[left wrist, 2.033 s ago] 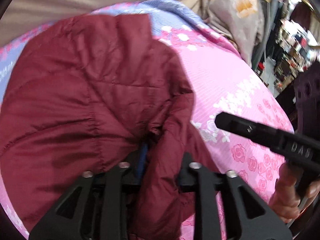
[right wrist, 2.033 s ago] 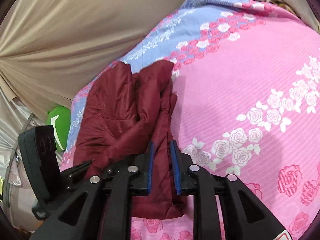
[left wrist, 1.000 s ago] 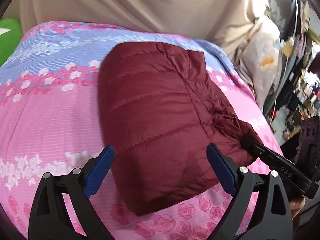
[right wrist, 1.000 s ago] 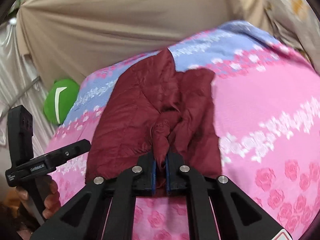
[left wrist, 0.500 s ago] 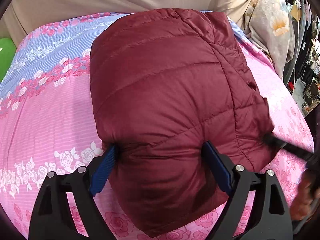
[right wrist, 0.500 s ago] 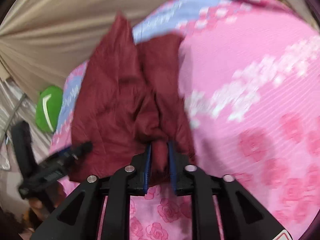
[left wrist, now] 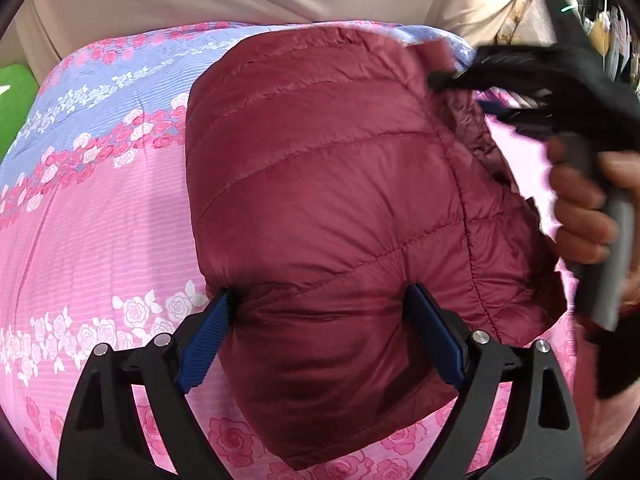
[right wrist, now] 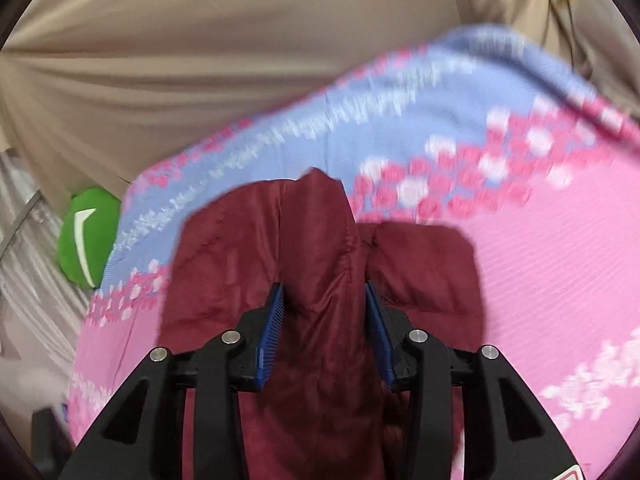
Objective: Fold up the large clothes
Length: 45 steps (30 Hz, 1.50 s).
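Observation:
A dark red quilted down jacket lies folded into a thick bundle on a pink and blue floral bedsheet. My left gripper is open wide, its blue pads pressed against both sides of the bundle's near end. My right gripper is partly open with a fold of the jacket standing between its blue pads. It also shows blurred in the left wrist view, at the jacket's far right corner, held by a hand.
A beige curtain hangs behind the bed. A green cushion sits at the bed's left edge. Hanging clothes and shop clutter stand to the right of the bed.
My right gripper has opened from a tight pinch on the jacket fold and swung toward the jacket's far corner. My left gripper stays open around the bundle, pressed a little closer.

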### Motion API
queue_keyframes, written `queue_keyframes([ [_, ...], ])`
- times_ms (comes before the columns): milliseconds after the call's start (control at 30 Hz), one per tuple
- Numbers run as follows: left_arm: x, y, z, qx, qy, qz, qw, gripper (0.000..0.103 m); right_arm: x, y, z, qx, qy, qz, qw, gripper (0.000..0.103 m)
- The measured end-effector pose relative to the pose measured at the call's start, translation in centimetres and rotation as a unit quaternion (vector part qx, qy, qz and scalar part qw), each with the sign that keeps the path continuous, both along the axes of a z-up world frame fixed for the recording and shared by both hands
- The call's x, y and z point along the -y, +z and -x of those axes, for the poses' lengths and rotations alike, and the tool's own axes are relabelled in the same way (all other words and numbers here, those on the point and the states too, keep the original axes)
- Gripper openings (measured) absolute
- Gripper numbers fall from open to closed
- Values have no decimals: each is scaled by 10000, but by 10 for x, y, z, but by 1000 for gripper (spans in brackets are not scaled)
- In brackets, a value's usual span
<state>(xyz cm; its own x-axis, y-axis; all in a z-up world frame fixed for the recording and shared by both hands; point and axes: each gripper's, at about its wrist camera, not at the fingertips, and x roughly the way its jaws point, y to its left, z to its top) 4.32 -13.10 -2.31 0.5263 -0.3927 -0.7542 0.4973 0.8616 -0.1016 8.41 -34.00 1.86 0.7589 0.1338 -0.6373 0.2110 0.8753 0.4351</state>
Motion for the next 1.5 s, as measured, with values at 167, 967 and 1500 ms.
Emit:
queue_keyframes([
  [167,-10,22,-3,54,39,354,9994,84,10,5,41,1210,-82,-429,9917,3],
  [967,12,37,-26,74,-18,528,9986,90,106,-52,44,-345,-1049,-528,9925,11],
  [1500,36,16,-38,262,118,-69,9996,95,49,-82,-28,-529,844,-496,9938,0],
])
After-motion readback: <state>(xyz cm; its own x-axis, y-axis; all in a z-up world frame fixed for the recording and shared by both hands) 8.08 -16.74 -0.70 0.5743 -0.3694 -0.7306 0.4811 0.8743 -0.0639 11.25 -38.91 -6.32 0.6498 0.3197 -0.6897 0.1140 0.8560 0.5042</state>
